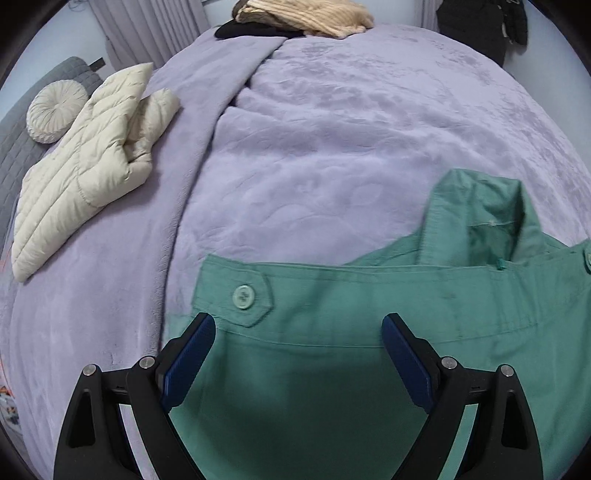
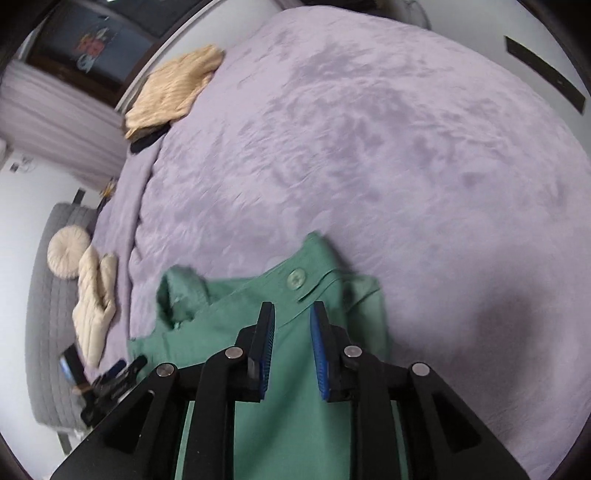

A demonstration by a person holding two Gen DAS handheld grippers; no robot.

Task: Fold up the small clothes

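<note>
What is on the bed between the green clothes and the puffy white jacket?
Nothing but bare purple blanket, with one long fold running through it. The left wrist view shows that stretch between the green garment and the cream puffer jacket.

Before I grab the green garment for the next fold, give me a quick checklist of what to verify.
1. Left gripper open wide over the green garment: ok.
2. Nothing clamped in the left gripper: ok, fabric shows between its pads, untouched.
3. Right gripper open enough to take fabric: not ok, gap is narrow.
4. Right gripper gripping cloth: cannot tell; the pads stand apart above the garment.
5. Garment lying flat: not ok, the collar stands up.
6. Room on the blanket beyond the garment: ok, the cream jacket and sweater lie apart.
</note>
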